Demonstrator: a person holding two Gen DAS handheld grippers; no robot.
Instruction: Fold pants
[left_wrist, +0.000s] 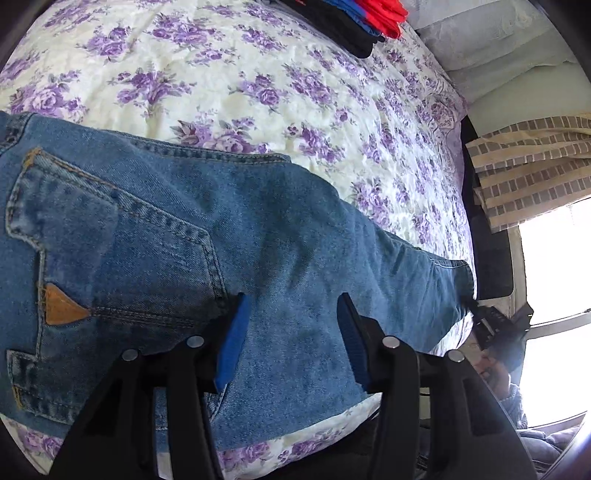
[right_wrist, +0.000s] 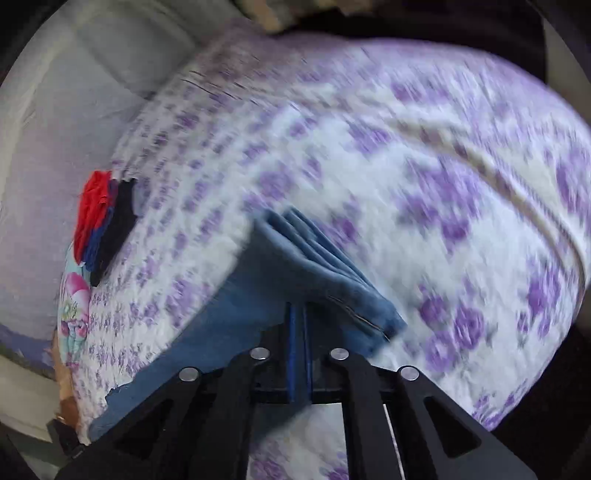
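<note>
The jeans (left_wrist: 229, 236) lie lengthwise on the floral bedspread (left_wrist: 258, 92), legs apparently stacked. The left gripper (left_wrist: 291, 332) hovers spread above the seat; the right gripper (right_wrist: 299, 332) pinches the hems (right_wrist: 332, 273). The crosswise fold looks not yet done.

Blue denim pants (left_wrist: 229, 229): mid-blue, orange stitching, tan triangular patch.
Quilted bedspread (left_wrist: 258, 92): cream with purple roses.
Stack of folded clothes (right_wrist: 99, 221): red, blue, black.
Hanging woven cloth (left_wrist: 532, 162): beige, grey checks.
Gripper pads (left_wrist: 232, 339): blue.
</note>
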